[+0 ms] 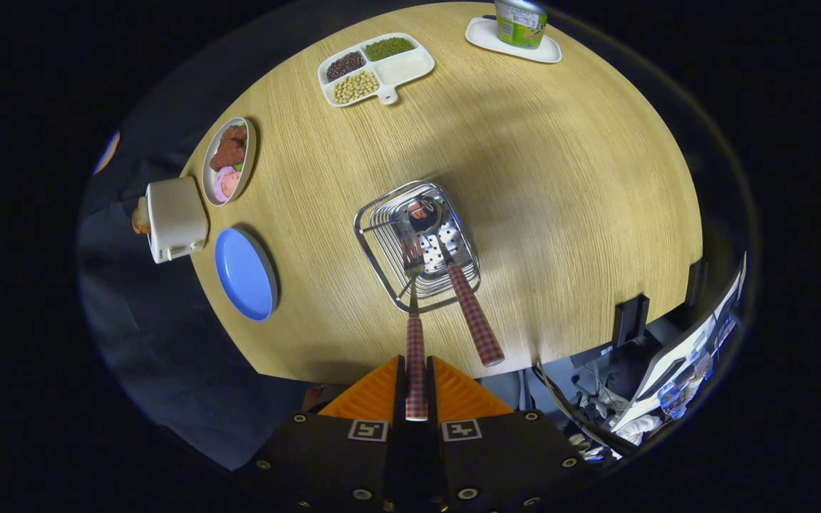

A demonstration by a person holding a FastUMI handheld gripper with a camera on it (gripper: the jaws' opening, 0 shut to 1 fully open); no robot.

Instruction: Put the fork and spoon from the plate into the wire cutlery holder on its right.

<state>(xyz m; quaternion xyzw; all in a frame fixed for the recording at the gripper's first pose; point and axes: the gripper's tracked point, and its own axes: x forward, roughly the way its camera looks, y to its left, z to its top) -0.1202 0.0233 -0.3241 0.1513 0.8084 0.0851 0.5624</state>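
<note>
Here the claw (416, 381) is clamped on the fork (415, 313) — over the holder (382, 214).

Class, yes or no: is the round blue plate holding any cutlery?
No. The round blue plate lies bare; the checked-handled fork and spoon are at the wire holder.

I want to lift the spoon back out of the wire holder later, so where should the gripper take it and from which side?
Take the spoon by its checked handle, near the free end that sticks up past the wire cutlery holder rim, coming from above along the handle. Its bowl sits deep in the holder beside the fork, so the handle alone looks reachable. The gripper is shut on the fork's handle now.
</note>
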